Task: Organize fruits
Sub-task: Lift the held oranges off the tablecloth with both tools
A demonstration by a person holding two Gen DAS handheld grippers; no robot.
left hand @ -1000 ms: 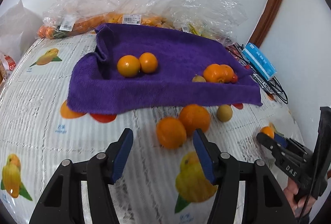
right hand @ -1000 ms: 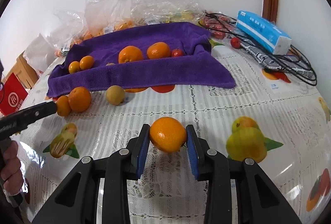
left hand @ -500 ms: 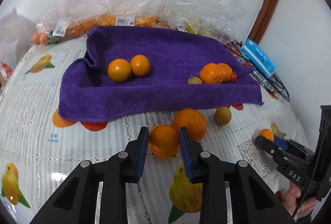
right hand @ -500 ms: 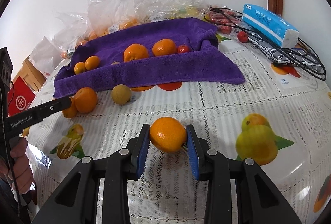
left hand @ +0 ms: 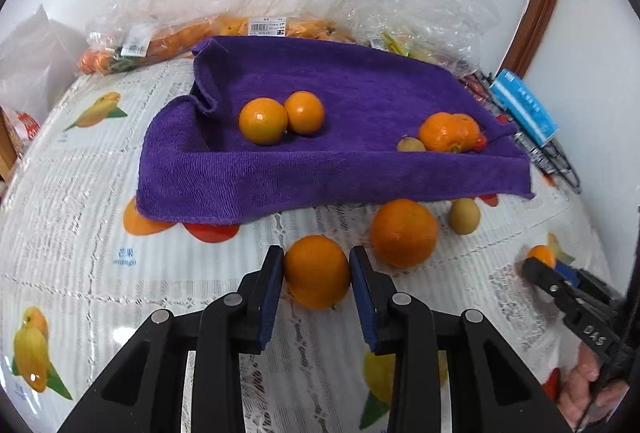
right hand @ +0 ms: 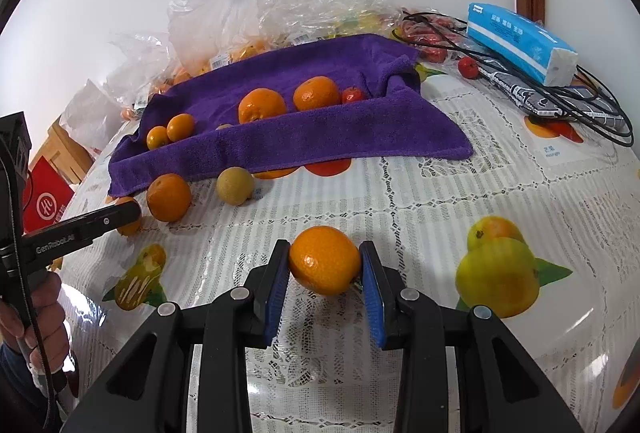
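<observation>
Both hand-held tools now have fruit, so the gathering step looks half done; next, I judge, each orange must be lifted and carried up over the raised front fold of the purple terry towel [left hand: 360,105], where other oranges already sit; the left gripper [left hand: 317,273], whose jaws have just been closing, now pinches a small round orange [left hand: 317,271] near the towel's edge on the lace-covered table [left hand: 72,217]; the right gripper [right hand: 325,267] stands narrow, clamping a glossy orange mandarin [right hand: 325,260] further out.
</observation>
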